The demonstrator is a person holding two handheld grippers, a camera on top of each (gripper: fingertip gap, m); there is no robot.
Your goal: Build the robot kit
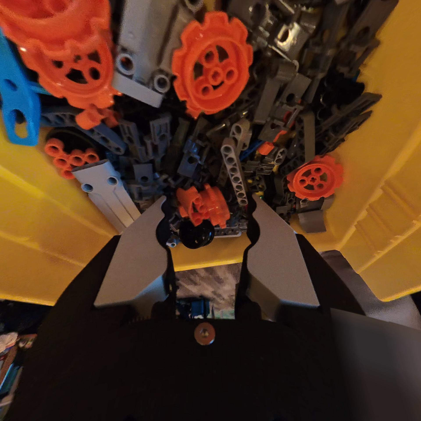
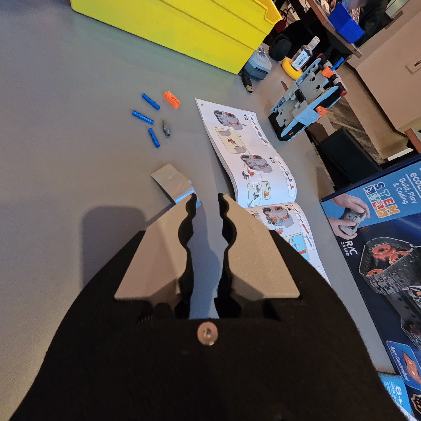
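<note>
My left gripper (image 1: 208,198) is open and empty, lowered into a yellow bin (image 1: 57,239) full of grey, black and orange building parts. A small orange gear cluster (image 1: 202,208) and a black wheel (image 1: 196,234) lie between its fingertips. Large orange sprocket wheels (image 1: 211,63) lie farther in. My right gripper (image 2: 207,198) hovers over a grey table (image 2: 57,136), its jaws a narrow gap apart and empty. A grey curved panel piece (image 2: 174,182) lies just beyond its left fingertip. Three blue pins (image 2: 150,101), an orange connector (image 2: 171,99) and a small grey piece (image 2: 166,129) lie farther ahead.
An open instruction booklet (image 2: 257,168) lies right of the right gripper. A partly built grey and black model (image 2: 305,100) stands beyond it. The yellow bin (image 2: 182,29) stands at the back. A blue product box (image 2: 376,262) lies at the right edge. Tip to tip, the grippers are about 40 cm apart. My left tips are about 25 cm from the small grey piece (image 2: 166,129), my right tips only 11 cm. The orange connector (image 2: 171,99) is about 15 cm from my right fingertips.
</note>
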